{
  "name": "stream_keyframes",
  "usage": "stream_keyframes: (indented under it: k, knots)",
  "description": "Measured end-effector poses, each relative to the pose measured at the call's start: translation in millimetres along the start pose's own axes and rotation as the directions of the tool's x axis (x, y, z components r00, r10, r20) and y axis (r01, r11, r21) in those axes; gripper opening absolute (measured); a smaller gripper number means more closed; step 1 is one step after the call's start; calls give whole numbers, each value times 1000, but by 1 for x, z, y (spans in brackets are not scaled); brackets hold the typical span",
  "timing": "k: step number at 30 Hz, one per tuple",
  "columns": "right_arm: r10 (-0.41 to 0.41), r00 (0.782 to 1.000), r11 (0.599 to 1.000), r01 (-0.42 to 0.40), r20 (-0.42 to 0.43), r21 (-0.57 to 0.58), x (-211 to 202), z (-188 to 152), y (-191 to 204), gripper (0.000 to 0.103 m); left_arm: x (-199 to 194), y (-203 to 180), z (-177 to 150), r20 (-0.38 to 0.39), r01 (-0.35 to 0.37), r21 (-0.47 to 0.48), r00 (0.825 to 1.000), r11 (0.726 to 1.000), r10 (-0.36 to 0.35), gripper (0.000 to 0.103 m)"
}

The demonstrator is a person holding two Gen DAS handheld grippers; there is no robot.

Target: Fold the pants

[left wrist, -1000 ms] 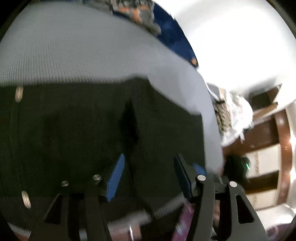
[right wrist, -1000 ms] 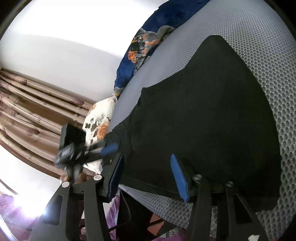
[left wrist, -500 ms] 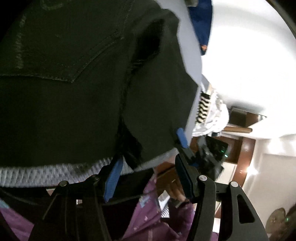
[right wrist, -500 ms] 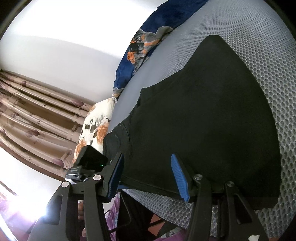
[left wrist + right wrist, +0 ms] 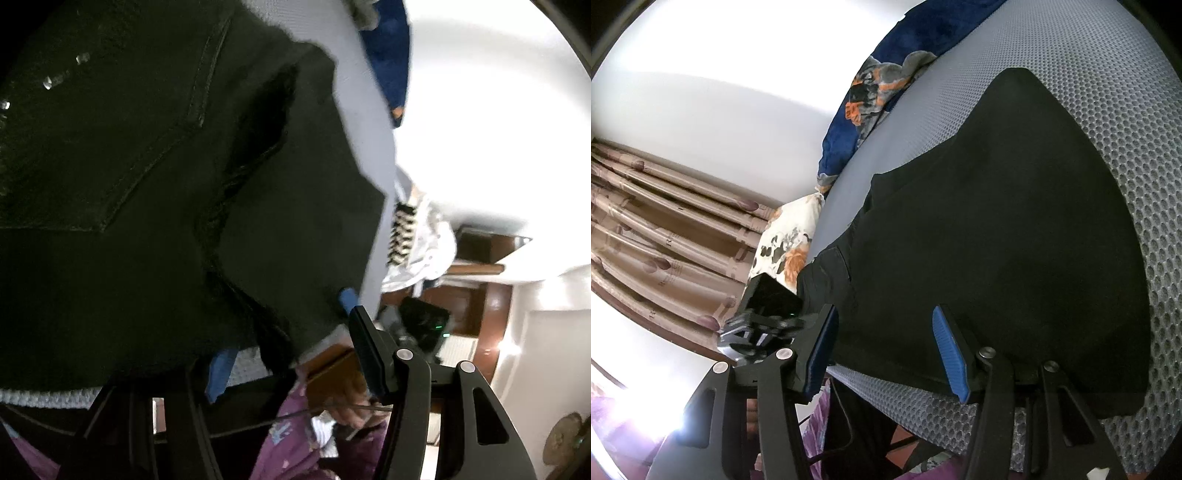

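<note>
The black pants (image 5: 997,236) lie spread flat on the grey mesh bed cover (image 5: 1126,74), running ahead of both tools, with the near hem edge right at the fingertips. The right gripper (image 5: 886,347) stands with its jaws parted, one blue pad to each side of the near edge of the cloth, nothing pinched between them. The left gripper (image 5: 291,354) is likewise parted at the waist end, where a back pocket (image 5: 122,147) and the seat seam sit just ahead and above its fingers; its left pad is partly covered by the fabric edge, and the view is dark and blurred there, so contact appears likely but no clamped grip is evident. Judged step: positioning both tools at the near edge before a grasp. The next move calls for closing each pair of pads on the edge, taking both layers, then lifting evenly and carrying the edge across to the far side.
</note>
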State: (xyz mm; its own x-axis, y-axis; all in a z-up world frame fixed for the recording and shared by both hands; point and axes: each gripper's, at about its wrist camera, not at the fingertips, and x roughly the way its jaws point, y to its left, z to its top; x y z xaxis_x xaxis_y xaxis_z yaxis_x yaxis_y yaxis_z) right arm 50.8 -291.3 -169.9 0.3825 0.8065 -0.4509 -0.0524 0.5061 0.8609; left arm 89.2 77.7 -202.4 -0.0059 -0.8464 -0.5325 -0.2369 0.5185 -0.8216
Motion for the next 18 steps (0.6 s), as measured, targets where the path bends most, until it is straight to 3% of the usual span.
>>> stream_keyframes:
  k: [5, 6, 7, 9, 13, 14, 16, 18]
  knots:
    - [-1, 1000, 1000, 1, 0, -3, 0, -1, 1, 51, 0, 1, 11, 23, -4, 19, 1000, 1000, 3, 59]
    - [-3, 1000, 1000, 3, -1, -6, 0, -1, 1, 51, 0, -4, 11, 37, -27, 48, 999, 998, 26, 56]
    - [-4, 1000, 1000, 4, -2, -9, 0, -1, 1, 51, -1, -9, 10, 48, -51, 72, 998, 996, 48, 46]
    - [-4, 1000, 1000, 4, 1, -12, -1, -2, 1, 51, 0, -30, 6, 91, -139, 180, 988, 974, 124, 26]
    - [5, 1000, 1000, -5, 12, -17, -2, -4, 2, 51, -6, -63, -1, 197, -196, 319, 971, 927, 137, 18]
    - [1, 1000, 1000, -1, 15, -19, -2, -5, 2, 51, -7, -75, -8, 241, -235, 397, 959, 887, 146, 18]
    - [-6, 1000, 1000, 6, 14, -28, -1, -7, 2, 51, 0, -81, -12, 256, -270, 443, 952, 855, 168, 18]
    - [-13, 1000, 999, 13, 3, -43, 0, -7, 3, 51, 2, -64, -7, 223, -249, 393, 960, 885, 170, 18]
